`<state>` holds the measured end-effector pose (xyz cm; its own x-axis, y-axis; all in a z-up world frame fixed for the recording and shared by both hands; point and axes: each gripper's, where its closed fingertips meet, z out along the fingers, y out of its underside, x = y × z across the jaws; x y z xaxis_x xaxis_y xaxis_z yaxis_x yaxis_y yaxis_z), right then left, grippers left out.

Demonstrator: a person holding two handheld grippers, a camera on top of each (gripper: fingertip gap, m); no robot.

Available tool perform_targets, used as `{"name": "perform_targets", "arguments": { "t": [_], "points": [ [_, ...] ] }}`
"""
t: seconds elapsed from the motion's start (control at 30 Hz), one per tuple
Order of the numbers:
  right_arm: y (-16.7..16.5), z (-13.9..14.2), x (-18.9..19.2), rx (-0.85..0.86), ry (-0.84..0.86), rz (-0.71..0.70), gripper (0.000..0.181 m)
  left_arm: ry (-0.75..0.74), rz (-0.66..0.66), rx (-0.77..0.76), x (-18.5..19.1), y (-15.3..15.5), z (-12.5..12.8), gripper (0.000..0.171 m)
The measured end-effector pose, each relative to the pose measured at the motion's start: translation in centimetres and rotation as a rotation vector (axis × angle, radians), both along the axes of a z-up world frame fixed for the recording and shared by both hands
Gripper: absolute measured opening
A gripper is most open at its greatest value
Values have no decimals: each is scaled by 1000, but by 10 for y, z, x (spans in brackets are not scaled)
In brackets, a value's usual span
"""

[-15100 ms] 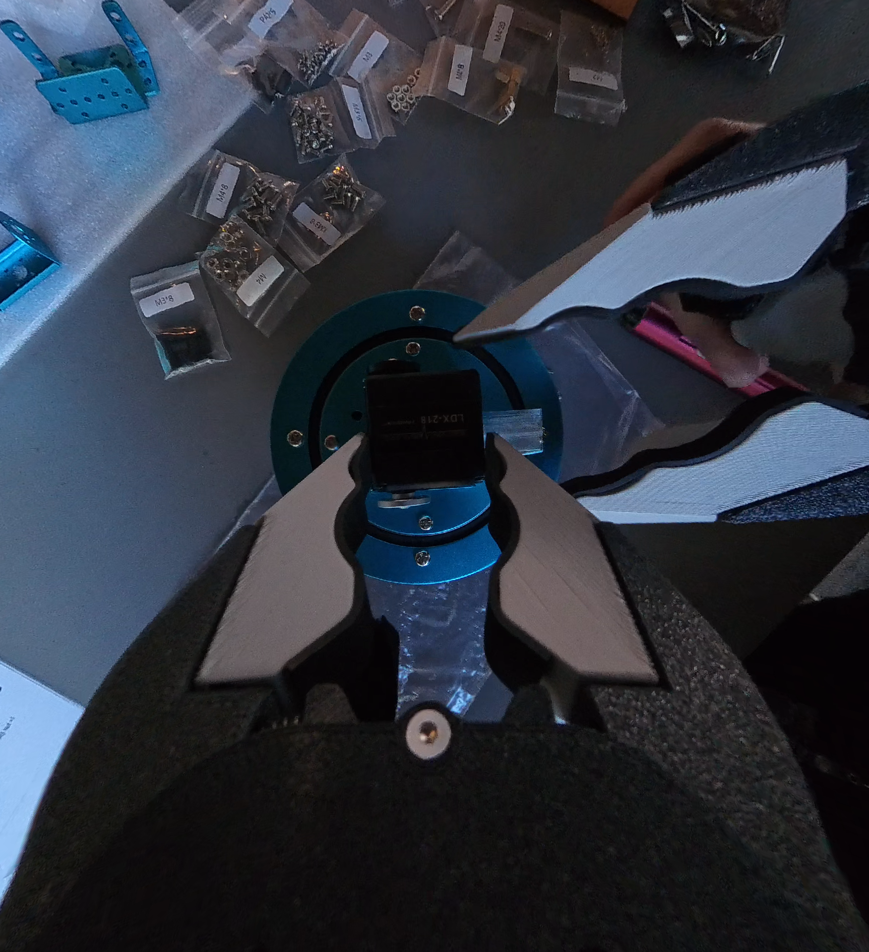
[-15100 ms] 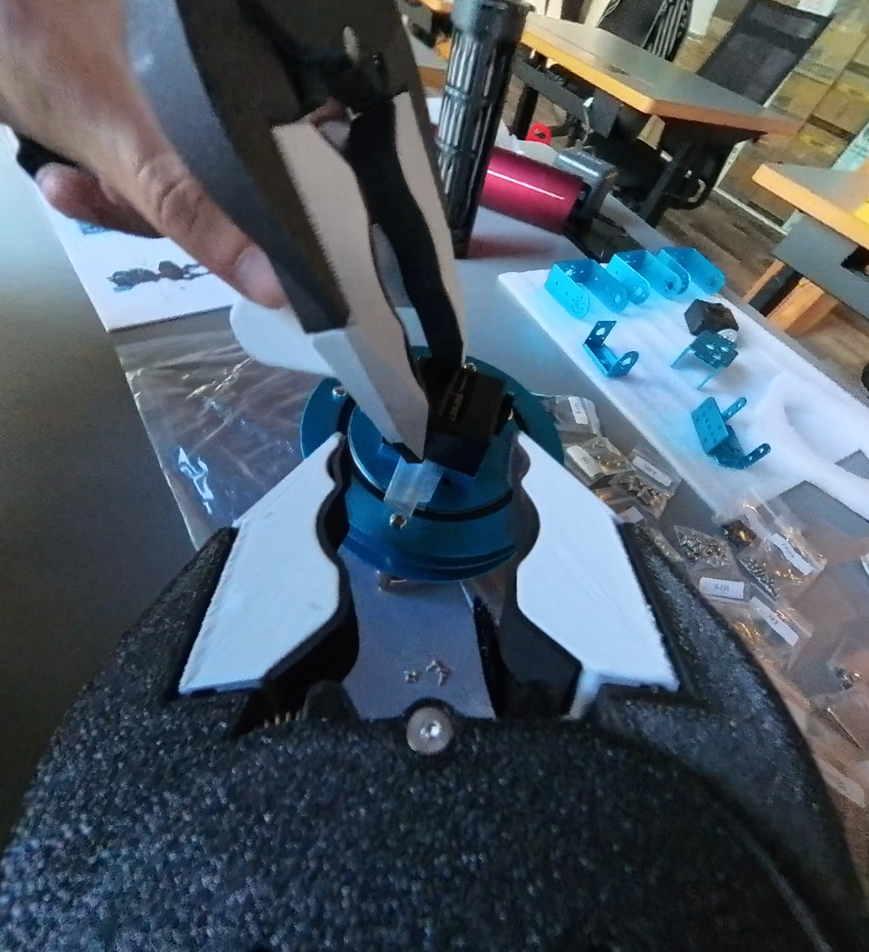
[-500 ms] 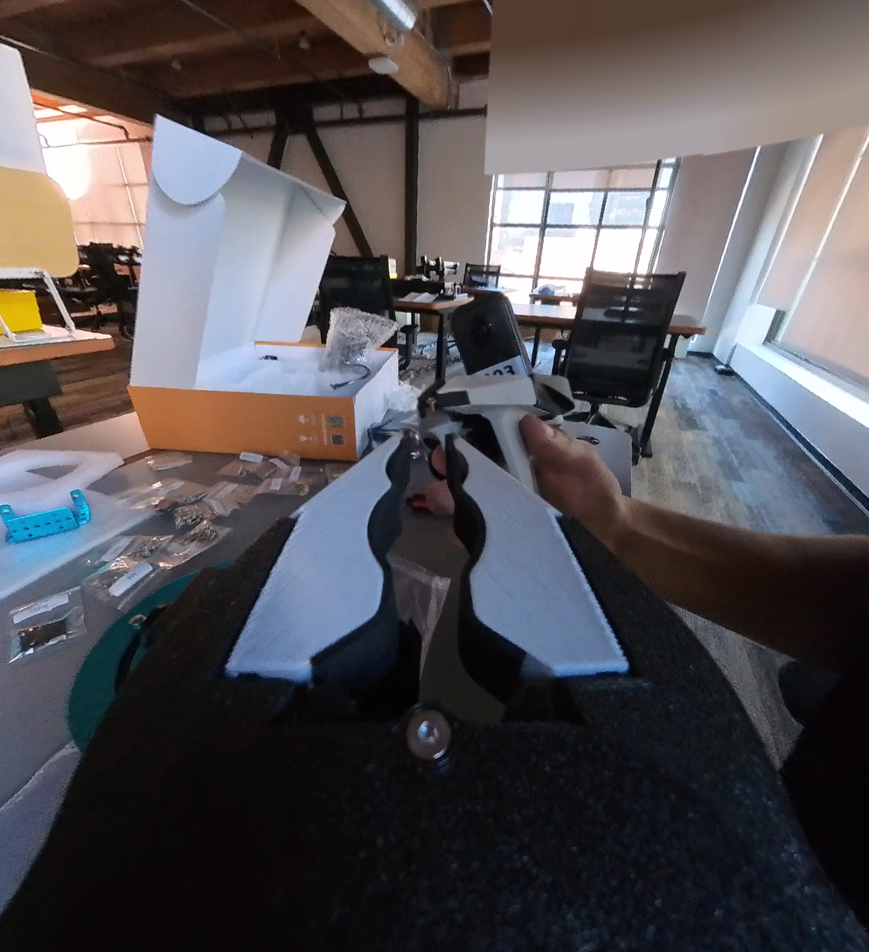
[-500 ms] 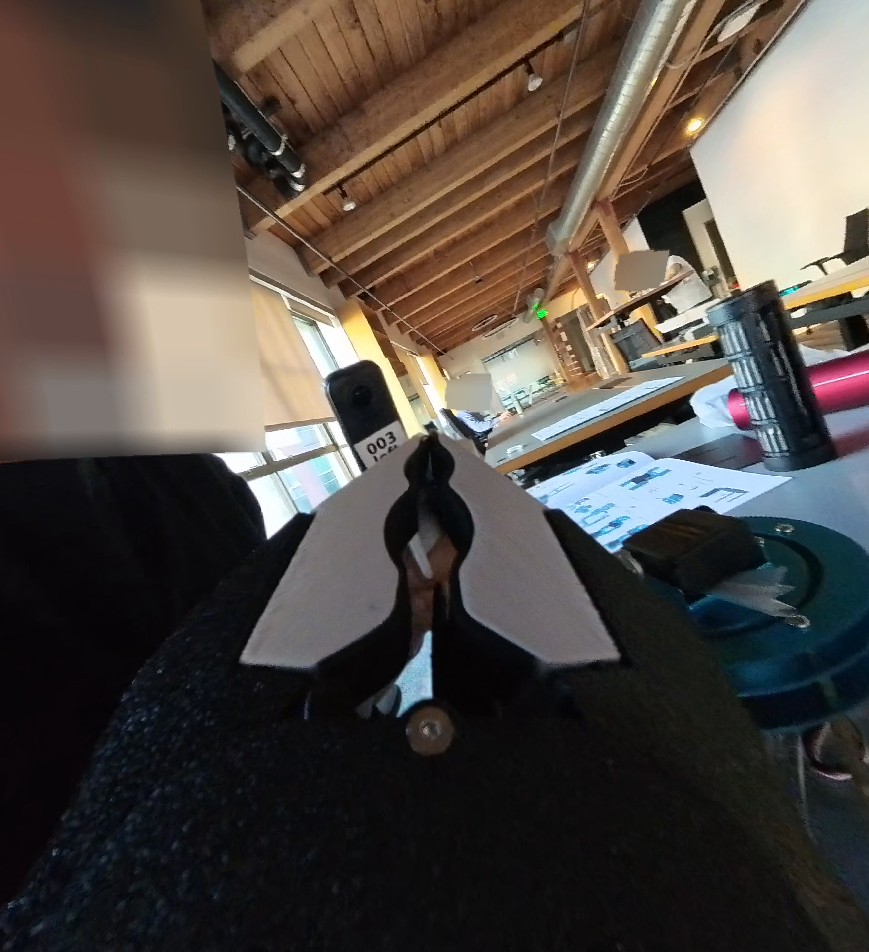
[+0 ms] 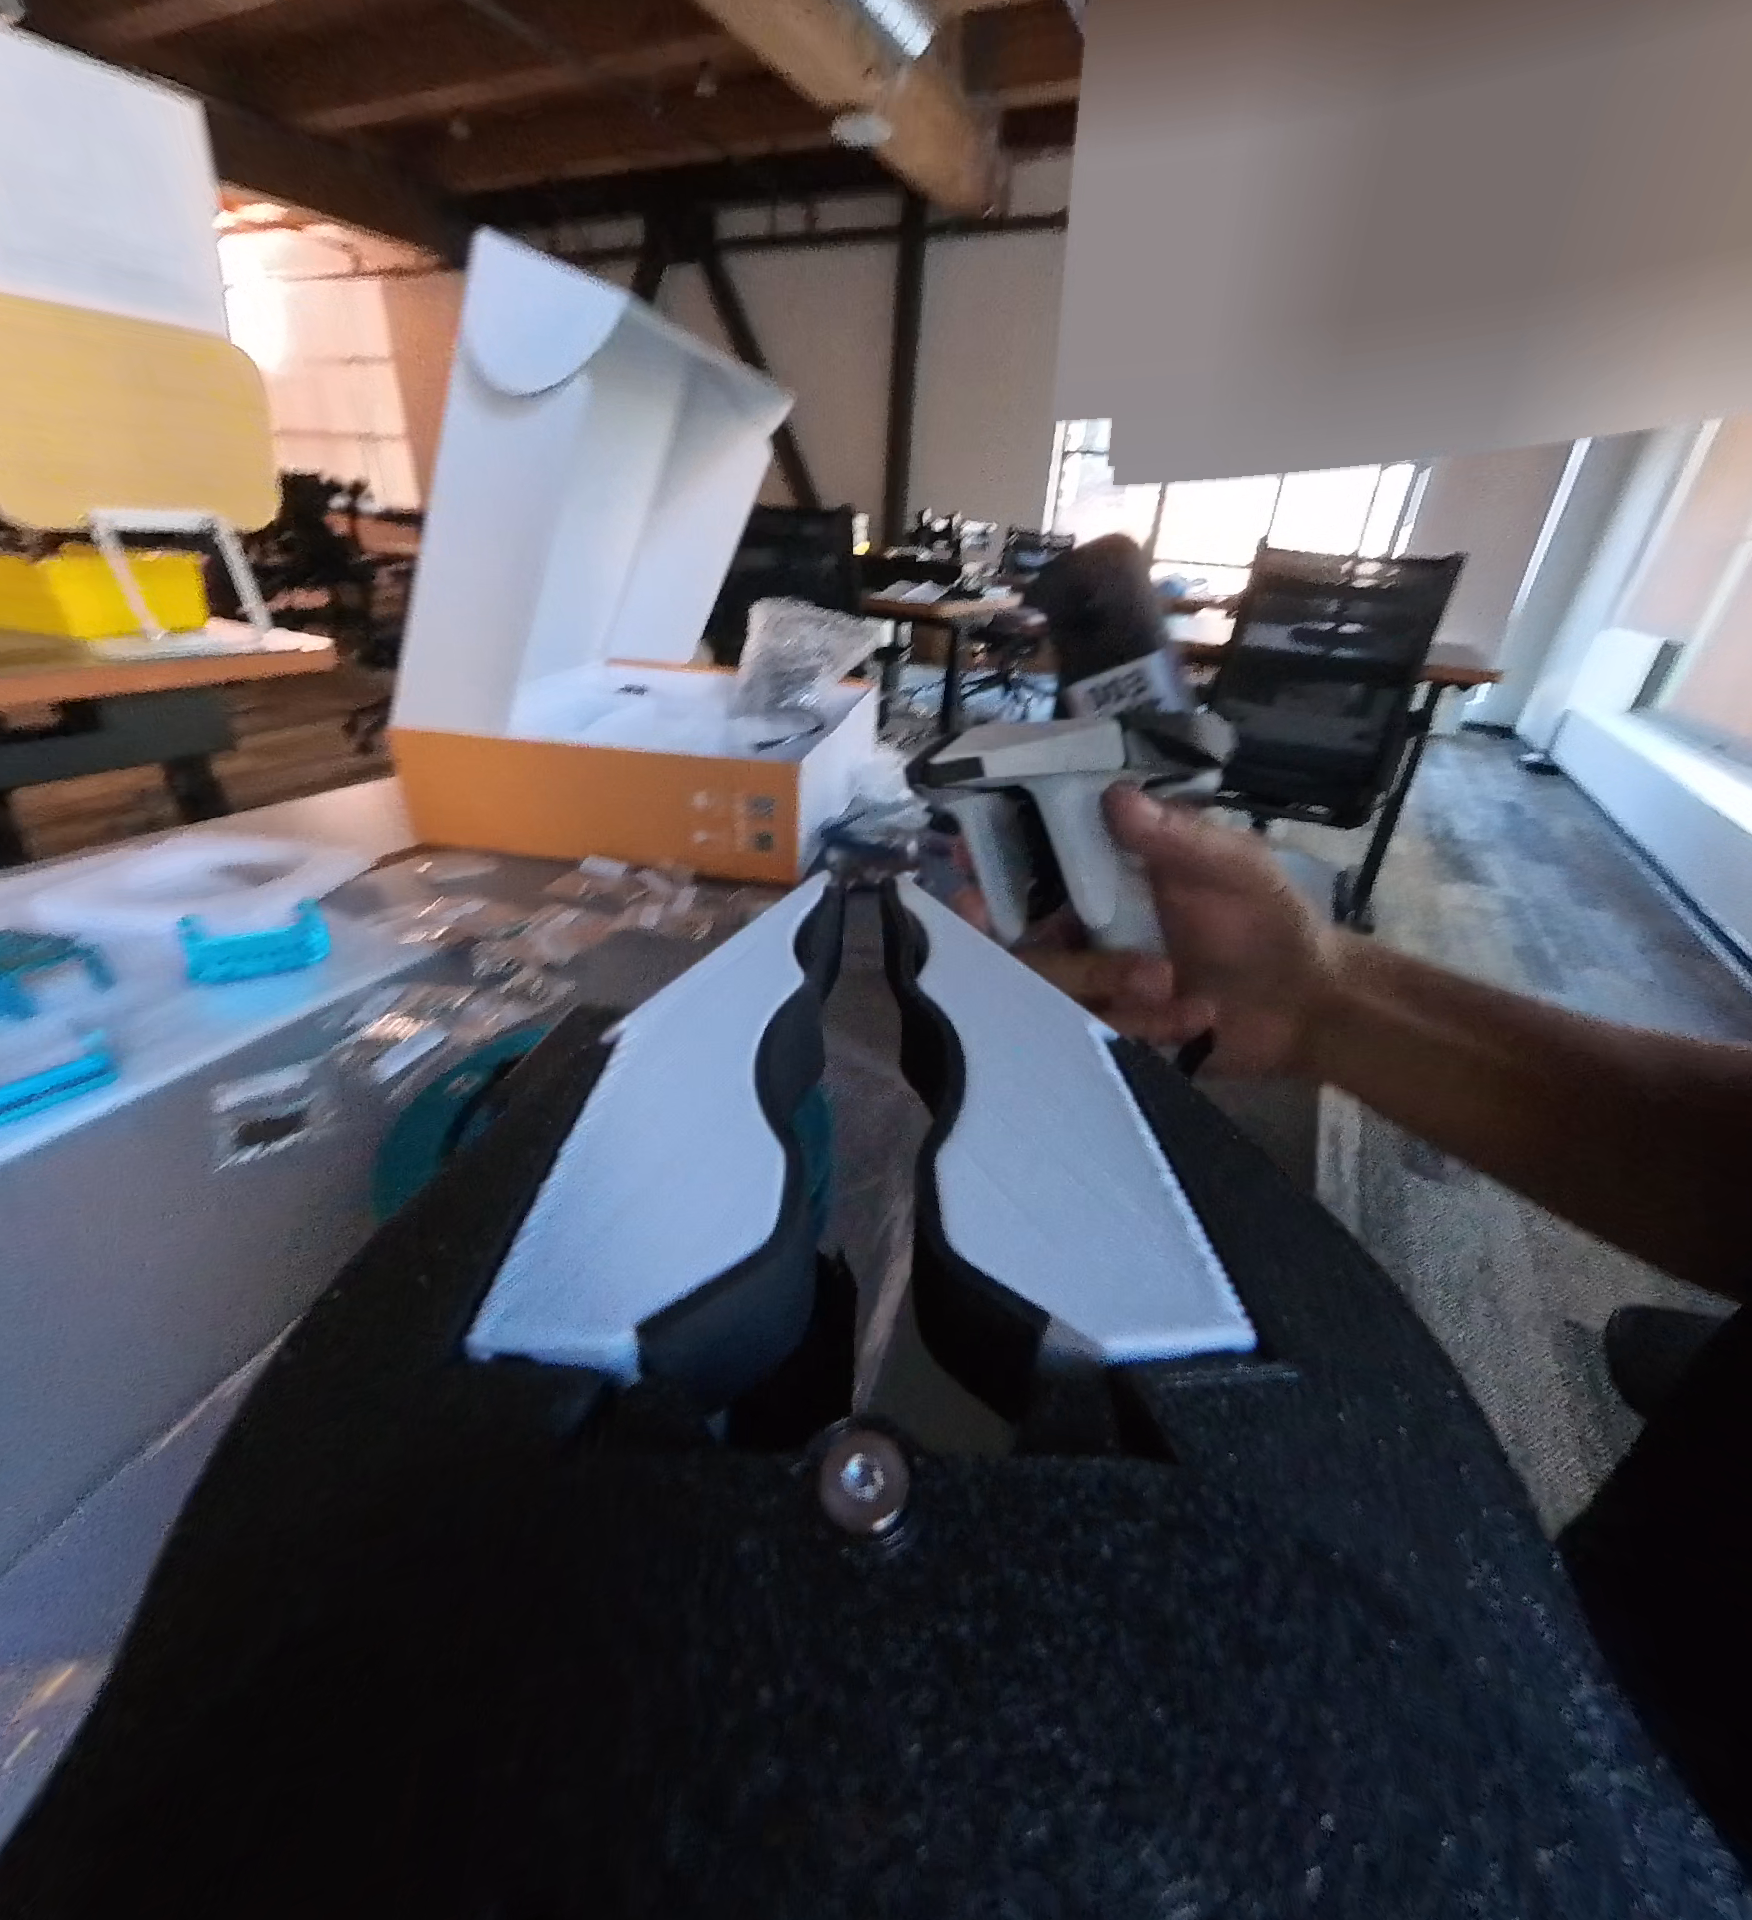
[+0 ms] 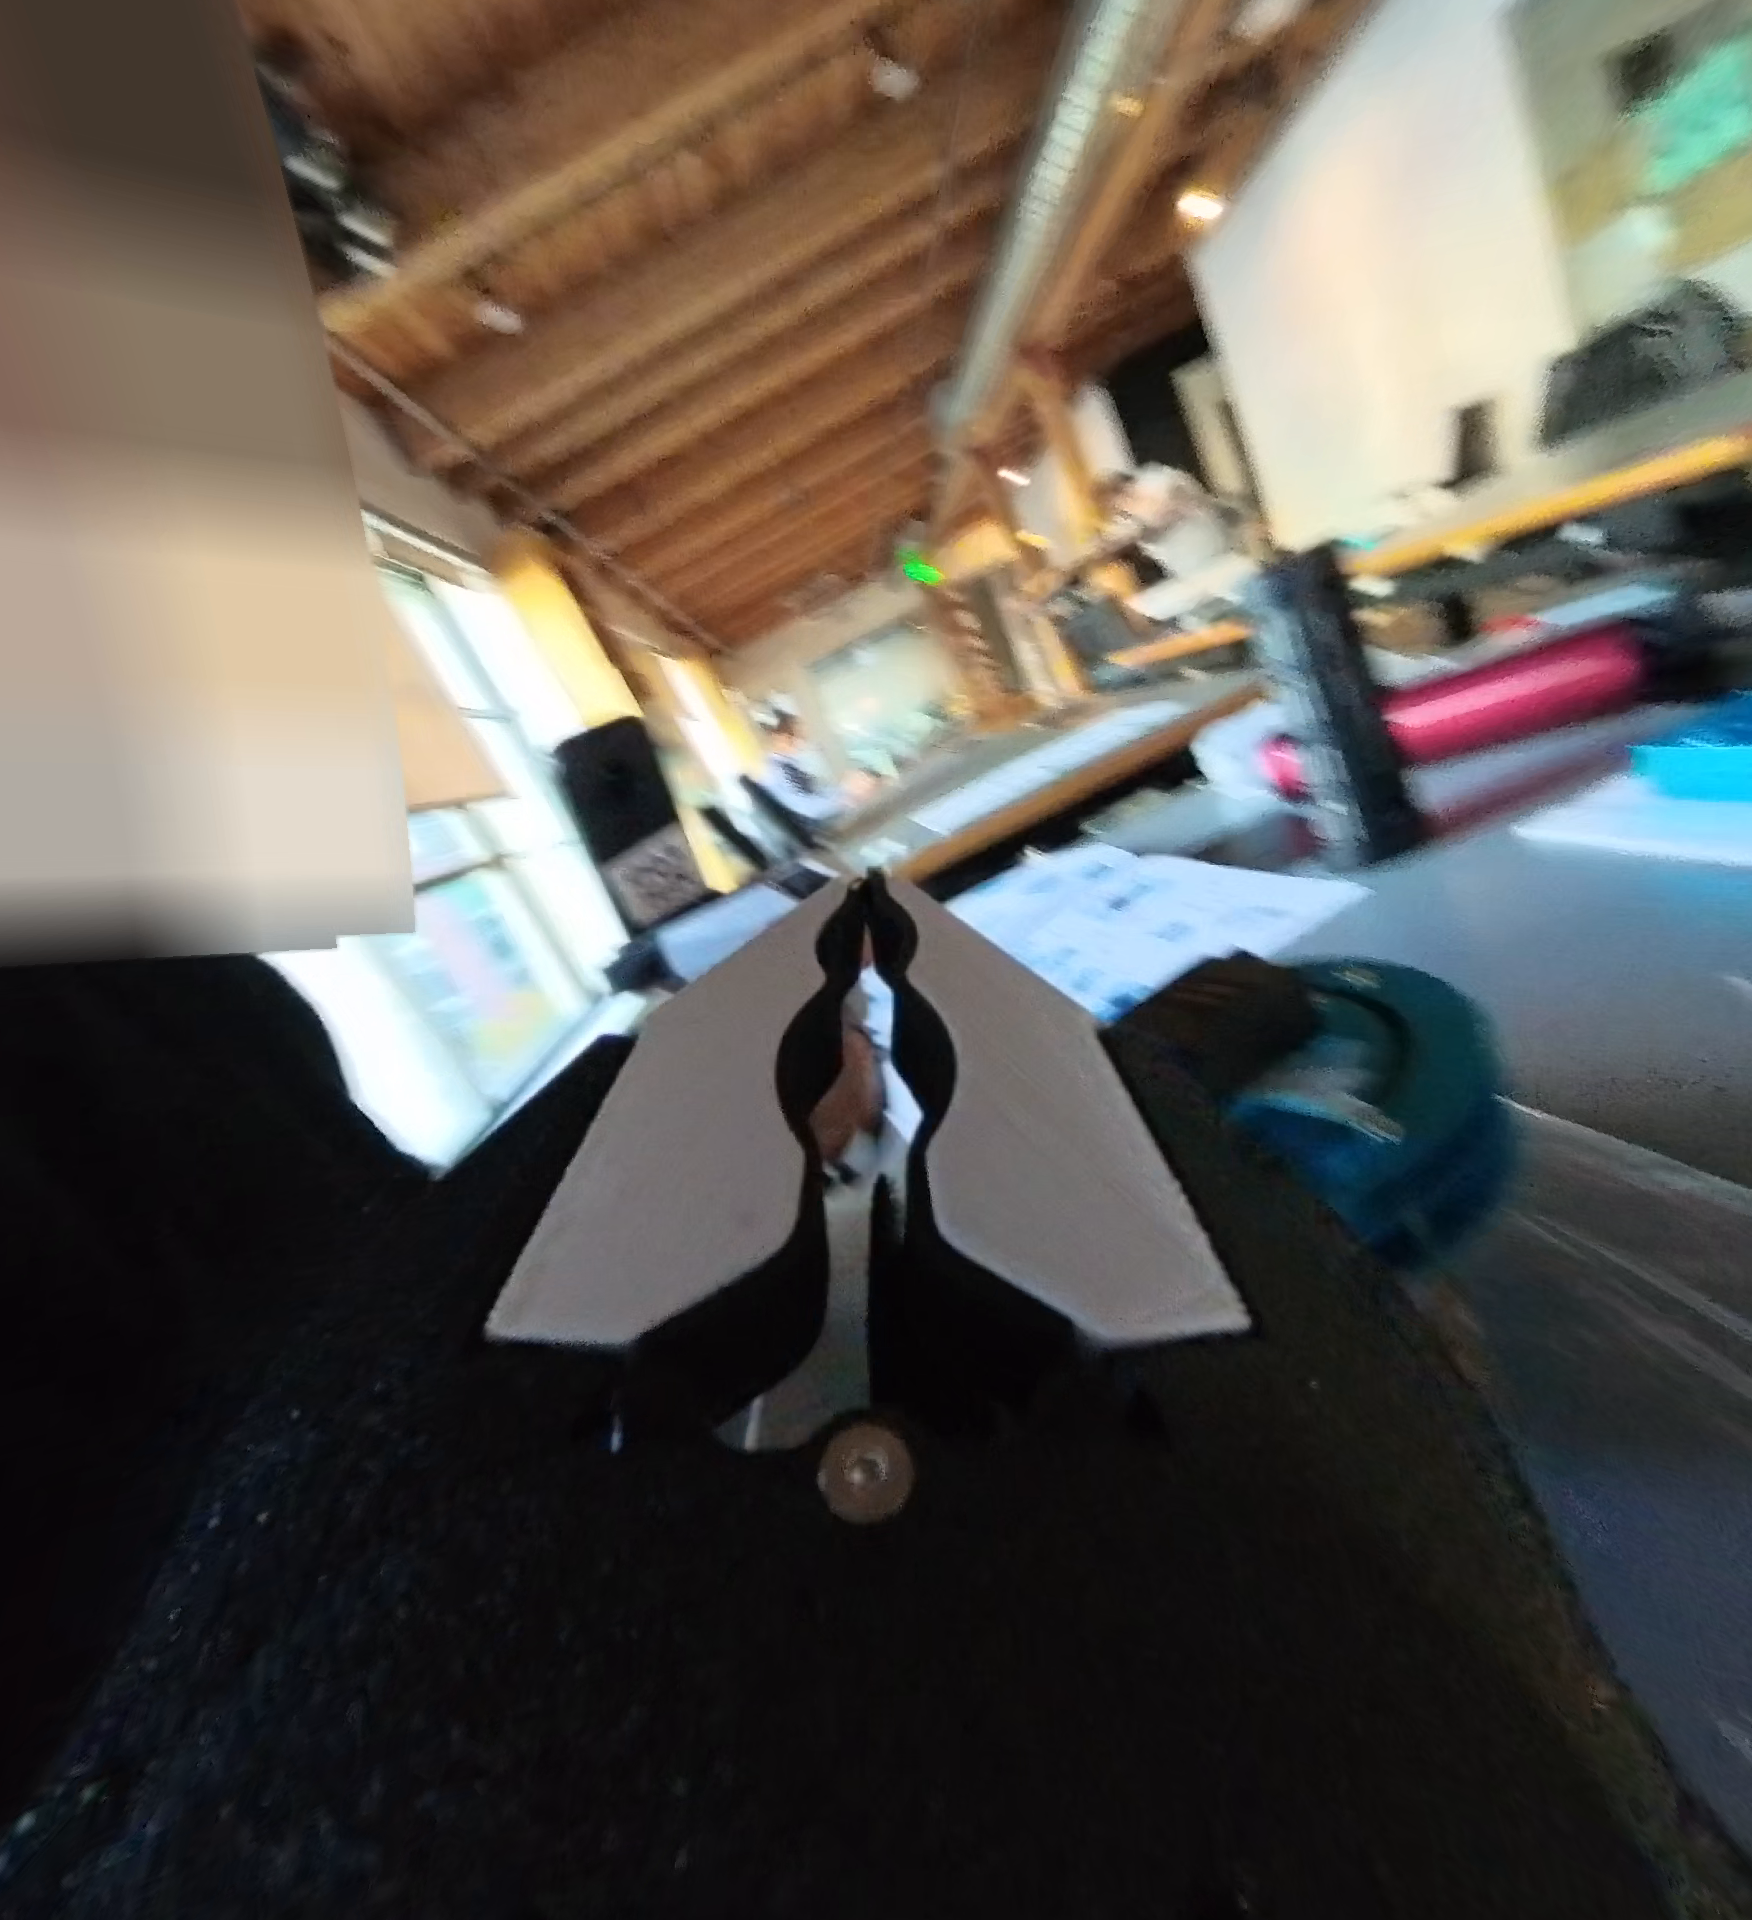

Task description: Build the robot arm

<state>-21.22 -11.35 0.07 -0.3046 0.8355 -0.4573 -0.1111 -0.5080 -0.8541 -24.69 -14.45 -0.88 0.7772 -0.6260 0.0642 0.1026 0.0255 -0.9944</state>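
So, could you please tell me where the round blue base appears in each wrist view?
Left wrist view: the round blue base lies left of centre, mostly hidden behind the left tongs.
Right wrist view: at the right edge, beside the right tongs.
Shared landmark: the grey table under it.

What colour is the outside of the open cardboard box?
Orange open cardboard box; left wrist view shows it best.

Left tool (image 5: 864, 883): matt white ribbed plastic fingers (image 5: 664, 1174), rough black housing. Table (image 5: 51, 1247): smooth grey. Box (image 5: 591, 800): orange-and-white cardboard.
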Motion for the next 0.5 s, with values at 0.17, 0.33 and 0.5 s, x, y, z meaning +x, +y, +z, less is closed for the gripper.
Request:
{"name": "perform_targets", "arguments": {
  "t": [0.17,0.33,0.5],
  "points": [
    [12,-44,25,237,-342,-253,1,70,275,-146,-96,-39,-32,12],
    [-21,-74,22,280,-493,-270,5,81,489,-401,-177,-113,-79,18],
    [-57,-101,-25,317,-563,-208,10,144,551,-498,-194,-142,-110,18]
  ]
}}
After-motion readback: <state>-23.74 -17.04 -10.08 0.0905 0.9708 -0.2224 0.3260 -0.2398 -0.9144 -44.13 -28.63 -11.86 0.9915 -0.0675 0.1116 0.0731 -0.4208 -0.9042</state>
